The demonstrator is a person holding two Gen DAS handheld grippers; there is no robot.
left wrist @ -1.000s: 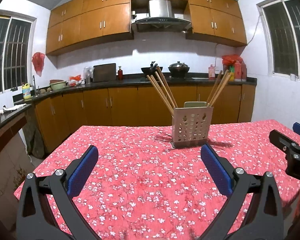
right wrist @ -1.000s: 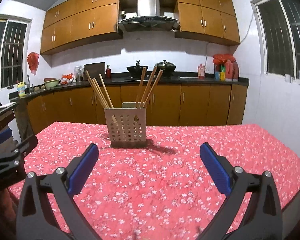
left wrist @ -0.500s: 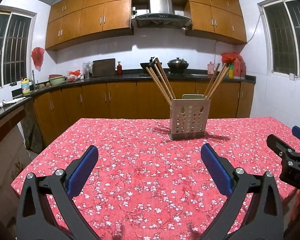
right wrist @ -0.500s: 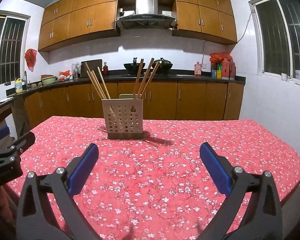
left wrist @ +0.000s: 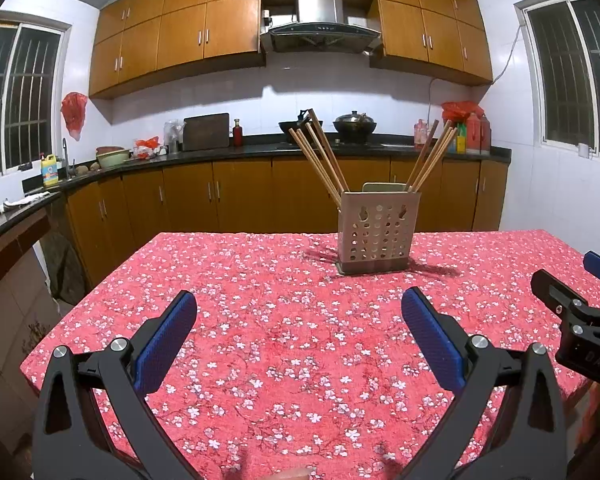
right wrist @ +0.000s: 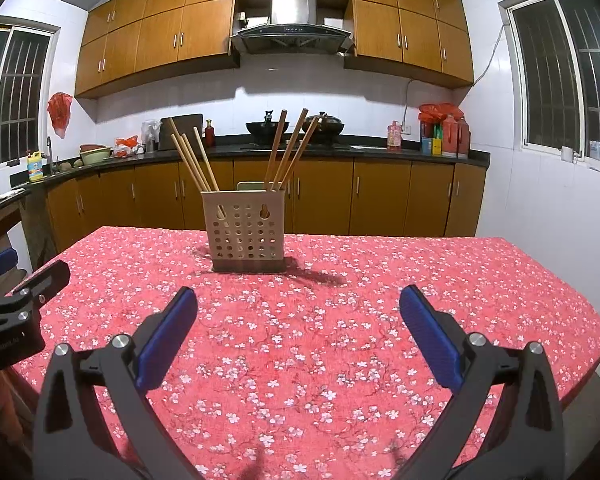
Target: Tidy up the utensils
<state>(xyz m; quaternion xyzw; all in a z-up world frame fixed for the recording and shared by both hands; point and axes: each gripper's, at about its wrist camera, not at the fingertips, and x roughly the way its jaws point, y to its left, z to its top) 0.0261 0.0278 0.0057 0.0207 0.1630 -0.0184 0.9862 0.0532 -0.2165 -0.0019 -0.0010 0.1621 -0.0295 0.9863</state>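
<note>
A beige perforated utensil holder (left wrist: 376, 232) (right wrist: 245, 230) stands upright on the far middle of the table. Several wooden chopsticks (left wrist: 320, 154) (right wrist: 192, 160) lean out of it, some to the left and some to the right (left wrist: 430, 158) (right wrist: 290, 150). My left gripper (left wrist: 298, 320) is open and empty, held above the near part of the table. My right gripper (right wrist: 298, 318) is open and empty too, at the same height. Each gripper shows at the edge of the other's view (left wrist: 580, 320) (right wrist: 16, 304).
The table wears a red floral cloth (left wrist: 280, 320) (right wrist: 360, 300). Behind it a dark counter (left wrist: 220, 148) with wooden cabinets runs along the back and left walls, bearing pots, bottles and a cutting board. White tiled walls with windows stand at both sides.
Both grippers have drawn back and tilted up a little, so the holder sits slightly higher and farther in both views. Both stay open and empty.
</note>
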